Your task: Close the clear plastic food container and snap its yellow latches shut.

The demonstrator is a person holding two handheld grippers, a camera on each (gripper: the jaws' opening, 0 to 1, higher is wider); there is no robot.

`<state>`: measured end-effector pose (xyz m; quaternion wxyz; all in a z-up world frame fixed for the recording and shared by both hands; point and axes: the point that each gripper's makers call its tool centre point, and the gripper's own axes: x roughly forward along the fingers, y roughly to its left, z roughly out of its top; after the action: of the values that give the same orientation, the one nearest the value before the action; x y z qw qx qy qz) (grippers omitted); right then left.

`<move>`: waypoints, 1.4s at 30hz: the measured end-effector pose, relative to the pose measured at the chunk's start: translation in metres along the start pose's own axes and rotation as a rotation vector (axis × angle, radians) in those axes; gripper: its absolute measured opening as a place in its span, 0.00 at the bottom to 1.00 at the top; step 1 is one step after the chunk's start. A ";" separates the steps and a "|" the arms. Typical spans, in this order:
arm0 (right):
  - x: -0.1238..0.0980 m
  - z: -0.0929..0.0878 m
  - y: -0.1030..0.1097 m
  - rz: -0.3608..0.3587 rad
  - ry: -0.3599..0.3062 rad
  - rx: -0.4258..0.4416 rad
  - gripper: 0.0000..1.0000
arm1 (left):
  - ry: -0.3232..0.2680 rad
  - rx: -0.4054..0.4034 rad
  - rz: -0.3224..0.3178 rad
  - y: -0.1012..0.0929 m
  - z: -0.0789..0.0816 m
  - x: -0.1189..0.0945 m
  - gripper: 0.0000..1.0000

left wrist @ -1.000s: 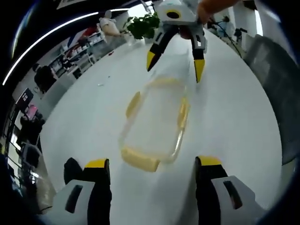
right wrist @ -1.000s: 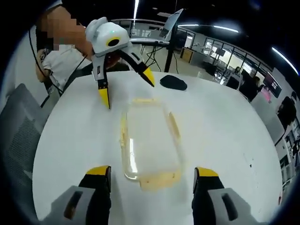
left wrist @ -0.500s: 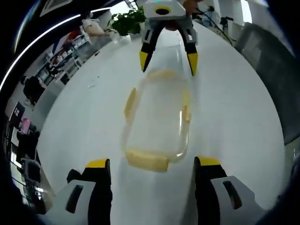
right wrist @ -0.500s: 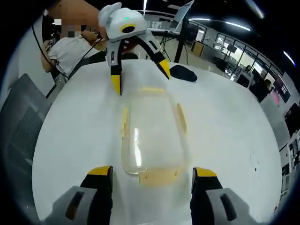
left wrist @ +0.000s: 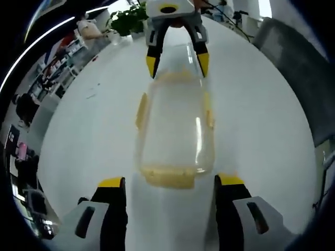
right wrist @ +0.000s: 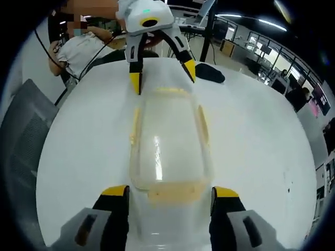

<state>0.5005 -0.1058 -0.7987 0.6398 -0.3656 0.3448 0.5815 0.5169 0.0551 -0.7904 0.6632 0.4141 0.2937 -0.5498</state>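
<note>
A clear plastic food container (left wrist: 175,128) (right wrist: 167,141) lies lengthwise on the white round table (left wrist: 261,120) (right wrist: 84,136), lid on, with yellow latches on its long sides and both ends. My left gripper (left wrist: 170,183) stands open, its yellow-tipped jaws on either side of the near end latch (left wrist: 170,179). The right gripper (right wrist: 168,192) is open too, astride the opposite end latch (right wrist: 175,192). Each gripper appears in the other's view at the container's far end: the right gripper (left wrist: 176,61) and the left gripper (right wrist: 163,76), jaws spread.
A grey chair (left wrist: 301,57) (right wrist: 21,141) stands by the table's edge. A dark object (right wrist: 209,73) lies on the table behind the left gripper. A potted plant (left wrist: 128,15) stands at the far edge. A person (right wrist: 86,44) sits beyond the table.
Both grippers have moved in along the container from its two ends. Their open jaws now straddle the end latches. The container looks unmoved on the table.
</note>
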 end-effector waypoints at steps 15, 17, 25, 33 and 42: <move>0.002 -0.008 0.000 0.039 0.129 -0.063 0.56 | 0.041 0.004 -0.136 -0.011 -0.002 0.005 0.50; 0.004 -0.005 0.003 0.058 0.133 -0.071 0.54 | 0.035 0.022 -0.136 -0.011 0.000 0.005 0.48; 0.005 -0.004 0.004 0.071 0.182 -0.061 0.45 | 0.048 0.025 -0.153 -0.007 -0.002 0.006 0.38; 0.005 -0.006 0.005 0.091 0.187 -0.048 0.42 | 0.052 0.041 -0.163 -0.006 -0.001 0.007 0.38; 0.004 -0.007 0.005 0.093 0.200 -0.065 0.38 | 0.051 0.046 -0.167 -0.006 -0.002 0.007 0.37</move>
<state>0.4958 -0.1095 -0.8062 0.5621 -0.4261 0.4045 0.5821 0.5129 0.0527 -0.7988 0.5977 0.4169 0.3314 -0.5993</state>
